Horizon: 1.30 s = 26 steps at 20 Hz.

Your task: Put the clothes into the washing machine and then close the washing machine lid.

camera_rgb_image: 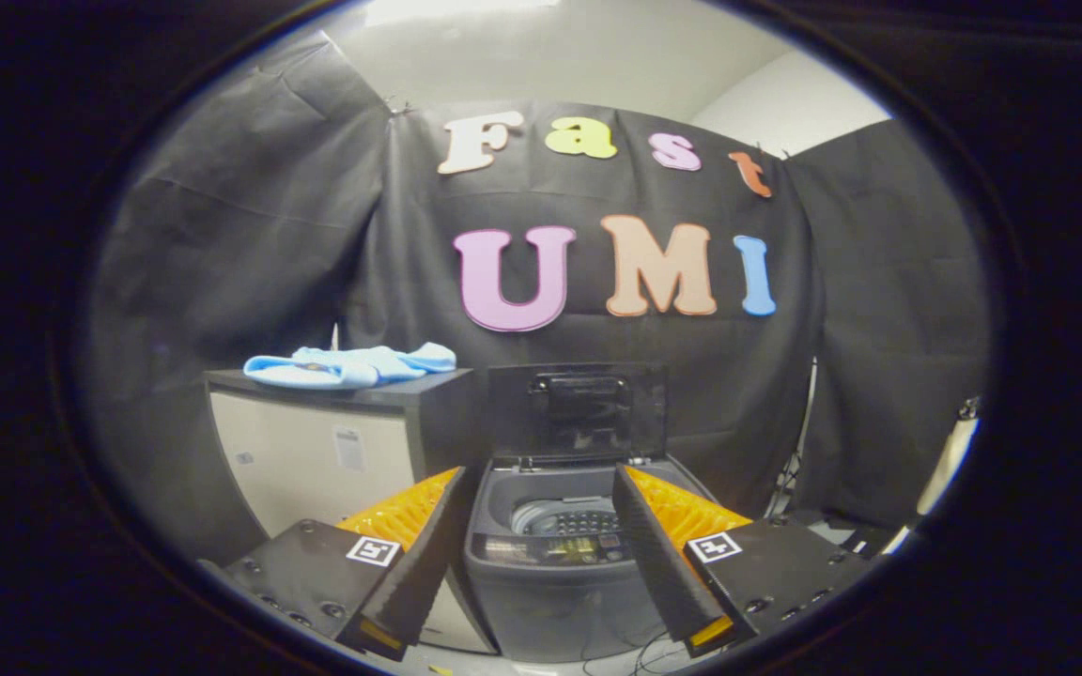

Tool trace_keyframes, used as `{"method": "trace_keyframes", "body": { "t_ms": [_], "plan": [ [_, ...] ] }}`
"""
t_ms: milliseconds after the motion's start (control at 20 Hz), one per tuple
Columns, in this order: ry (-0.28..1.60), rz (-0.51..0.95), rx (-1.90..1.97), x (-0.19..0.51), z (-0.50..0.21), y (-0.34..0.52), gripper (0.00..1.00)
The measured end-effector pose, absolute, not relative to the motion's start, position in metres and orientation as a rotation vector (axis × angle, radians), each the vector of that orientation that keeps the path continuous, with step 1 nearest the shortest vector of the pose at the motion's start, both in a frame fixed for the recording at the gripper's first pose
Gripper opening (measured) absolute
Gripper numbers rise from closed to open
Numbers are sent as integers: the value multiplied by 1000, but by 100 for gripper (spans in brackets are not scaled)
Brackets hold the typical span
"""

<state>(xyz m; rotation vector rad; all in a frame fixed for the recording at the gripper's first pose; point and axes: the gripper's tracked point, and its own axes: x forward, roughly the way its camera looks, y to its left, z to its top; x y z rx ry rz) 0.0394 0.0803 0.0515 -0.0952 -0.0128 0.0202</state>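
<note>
Gripper view: jaws (541, 563) are held wide apart, empty, framing the washer (550, 554) at lower centre, its lid (579, 410) raised. Clothes (350, 365) are seen left of centre on a cabinet (316, 451). Risk: garment could be snagged on the washer rim if loosely gripped.

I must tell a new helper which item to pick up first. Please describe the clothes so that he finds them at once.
Start at the washer, lid raised, seen between the open gripper fingers. Beside it stands a taller cabinet with a dark top. The clothes lie crumpled on that top: the one soft, light blue thing among dark, hard boxes.
</note>
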Motion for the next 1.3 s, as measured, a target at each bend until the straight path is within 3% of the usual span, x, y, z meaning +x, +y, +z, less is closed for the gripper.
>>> {"method": "trace_keyframes", "body": {
  "t_ms": [300,550,750,950,1150,1300],
  "plan": [
    [-54,108,-140,71,111,190,95],
    [-32,319,-129,110,140,300,96],
    [-4,274,-113,171,163,323,97],
    [236,298,-67,234,124,357,97],
    [450,224,-76,284,72,363,98],
    [633,185,-93,285,41,363,97]
  ]
}}
